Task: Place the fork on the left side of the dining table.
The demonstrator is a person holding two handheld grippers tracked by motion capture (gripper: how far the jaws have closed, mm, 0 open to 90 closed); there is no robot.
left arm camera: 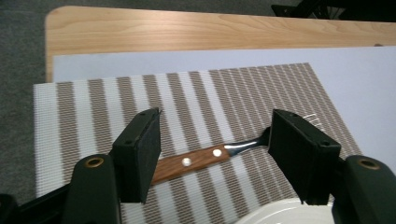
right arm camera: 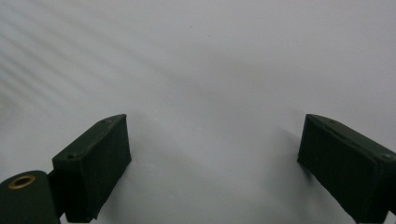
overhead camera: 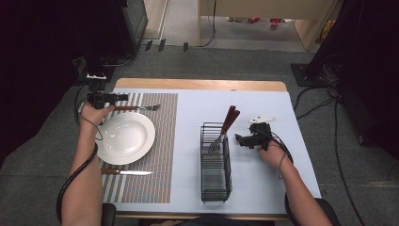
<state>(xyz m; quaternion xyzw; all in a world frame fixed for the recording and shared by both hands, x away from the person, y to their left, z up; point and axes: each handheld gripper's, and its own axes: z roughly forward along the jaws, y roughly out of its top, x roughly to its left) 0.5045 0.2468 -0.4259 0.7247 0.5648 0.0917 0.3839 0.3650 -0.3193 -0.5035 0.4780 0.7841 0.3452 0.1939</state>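
Hovering over the far edge of the striped placemat (overhead camera: 141,146), your left gripper (left arm camera: 215,154) has its jaws spread wide on either side of the fork (left arm camera: 196,161), whose wooden handle lies flat on the mat between them, just beyond the white plate (overhead camera: 126,137). Nothing is clamped yet.

Watch the height first. The handle is thin and lies flat, so if you close too high the pads will slide over it and the fork will skid across the weave. Close too low and you may pinch the mat, dragging the plate and the knife (overhead camera: 126,172) with it.

Mind the plate rim as well: it sits just beside your near jaw, and a sideways nudge could shift the plate or tip the fork against it.

Gripping near the metal neck rather than the wood could let the fork swing tines-down when lifted, I judge.

Your right gripper (right arm camera: 212,168) rests with jaws wide apart over bare blue tablecloth (overhead camera: 263,113), beside the wire basket (overhead camera: 215,162) holding more cutlery (overhead camera: 225,129). Keep it away from the basket, which looks light enough to tip.
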